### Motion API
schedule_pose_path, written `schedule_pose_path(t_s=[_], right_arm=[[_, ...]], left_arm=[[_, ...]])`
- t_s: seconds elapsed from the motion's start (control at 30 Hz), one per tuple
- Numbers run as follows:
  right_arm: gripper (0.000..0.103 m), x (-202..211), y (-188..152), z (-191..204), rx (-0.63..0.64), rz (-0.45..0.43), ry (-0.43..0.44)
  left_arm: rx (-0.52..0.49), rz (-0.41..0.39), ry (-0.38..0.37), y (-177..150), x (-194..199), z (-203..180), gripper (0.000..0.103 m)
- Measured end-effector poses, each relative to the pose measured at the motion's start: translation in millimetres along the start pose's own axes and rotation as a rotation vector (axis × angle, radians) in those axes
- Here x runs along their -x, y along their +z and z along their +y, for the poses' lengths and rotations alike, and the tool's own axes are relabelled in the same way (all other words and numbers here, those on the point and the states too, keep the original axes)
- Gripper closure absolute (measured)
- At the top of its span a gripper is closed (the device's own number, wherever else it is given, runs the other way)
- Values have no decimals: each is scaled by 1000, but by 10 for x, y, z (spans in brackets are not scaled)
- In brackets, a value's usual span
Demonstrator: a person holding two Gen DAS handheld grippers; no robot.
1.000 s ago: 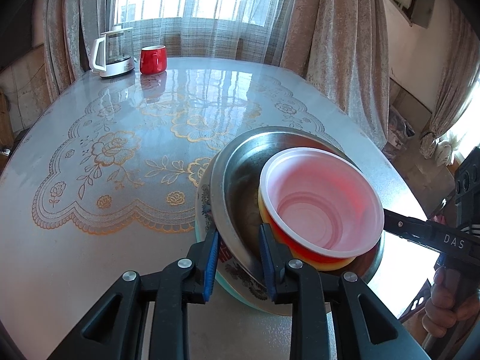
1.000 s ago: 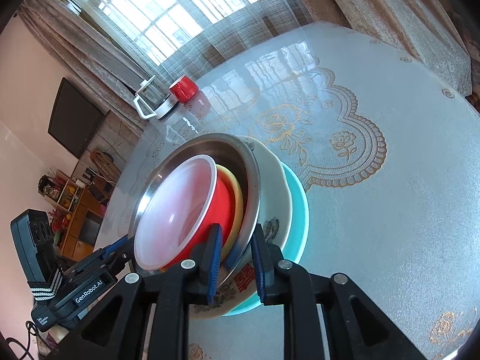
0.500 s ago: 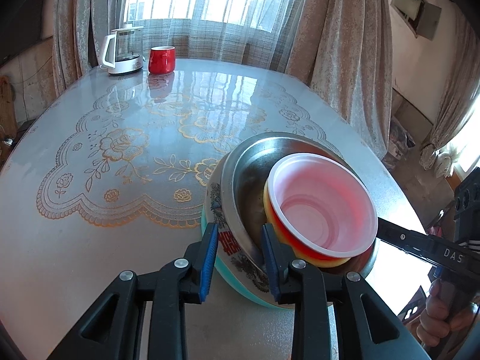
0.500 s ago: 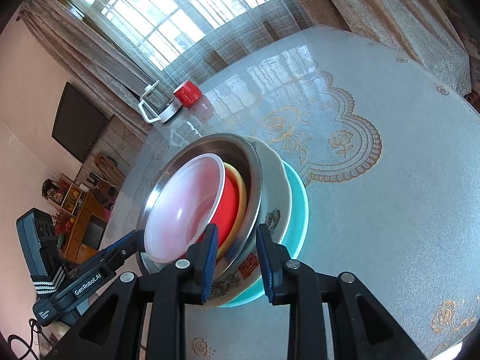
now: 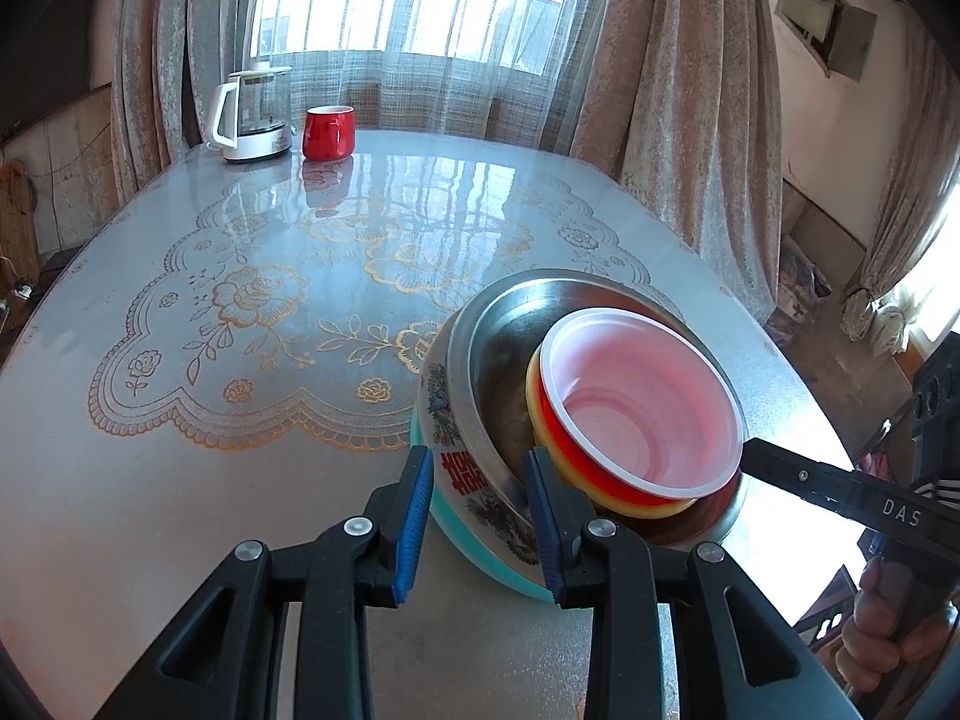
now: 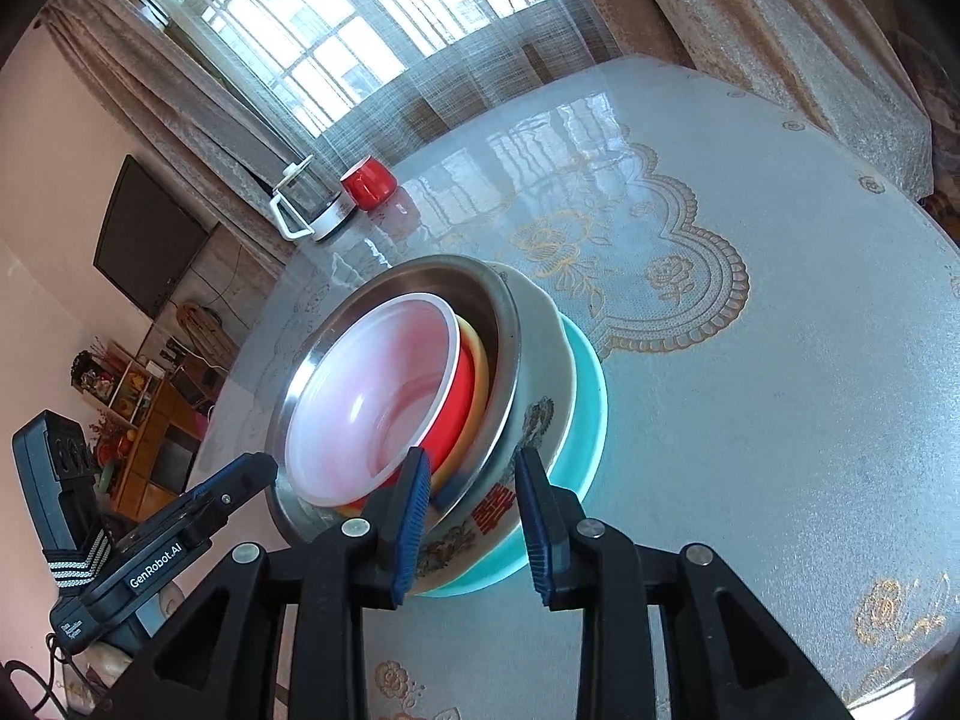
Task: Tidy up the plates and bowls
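Task looked nearly done, going by the pics: all dishes sat nested in one stack point(image 5: 576, 420) near the counter point(image 5: 240, 480) edge closest to the person, nothing loose elsewhere.

Count, bottom to top:
- 1 teal plate point(image 6: 585, 414)
- 1 floral bowl w/ red character point(image 6: 540, 396)
- 1 steel bowl point(image 5: 498, 354)
- 1 yellow bowl point(image 5: 534, 384)
- 1 red bowl point(image 6: 459, 396)
- 1 white bowl point(image 5: 642, 402) on top

So 6 pcs. Also 1 kettle point(image 5: 252, 114) & 1 red mug point(image 5: 327, 132) at the far end, well apart.

Left gripper point(image 5: 480, 522) straddled the stack's rim, jaws parted, pads not pressing. Right gripper point(image 6: 474, 516) was opening, rims of steel and floral bowls between its jaws, pads clear. Left to do, prob.: pull both back.
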State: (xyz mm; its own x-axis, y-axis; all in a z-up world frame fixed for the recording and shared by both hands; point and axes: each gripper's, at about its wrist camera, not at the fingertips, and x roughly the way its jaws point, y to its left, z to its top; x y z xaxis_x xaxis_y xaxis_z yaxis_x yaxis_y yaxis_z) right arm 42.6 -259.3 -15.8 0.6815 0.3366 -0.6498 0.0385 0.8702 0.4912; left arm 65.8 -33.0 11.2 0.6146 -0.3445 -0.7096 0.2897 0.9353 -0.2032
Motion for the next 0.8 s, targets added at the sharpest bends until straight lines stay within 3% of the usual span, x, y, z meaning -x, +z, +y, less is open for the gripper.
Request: schedule_pose_path(t_s=[0.37, 0.8], right_arm=[[67, 119, -67, 252, 119, -87, -119], [64, 192, -234, 536, 174, -187, -247]], left_arm=[[-16, -42, 74, -94, 135, 61, 64], [-57, -150, 224, -214, 305, 50, 43]])
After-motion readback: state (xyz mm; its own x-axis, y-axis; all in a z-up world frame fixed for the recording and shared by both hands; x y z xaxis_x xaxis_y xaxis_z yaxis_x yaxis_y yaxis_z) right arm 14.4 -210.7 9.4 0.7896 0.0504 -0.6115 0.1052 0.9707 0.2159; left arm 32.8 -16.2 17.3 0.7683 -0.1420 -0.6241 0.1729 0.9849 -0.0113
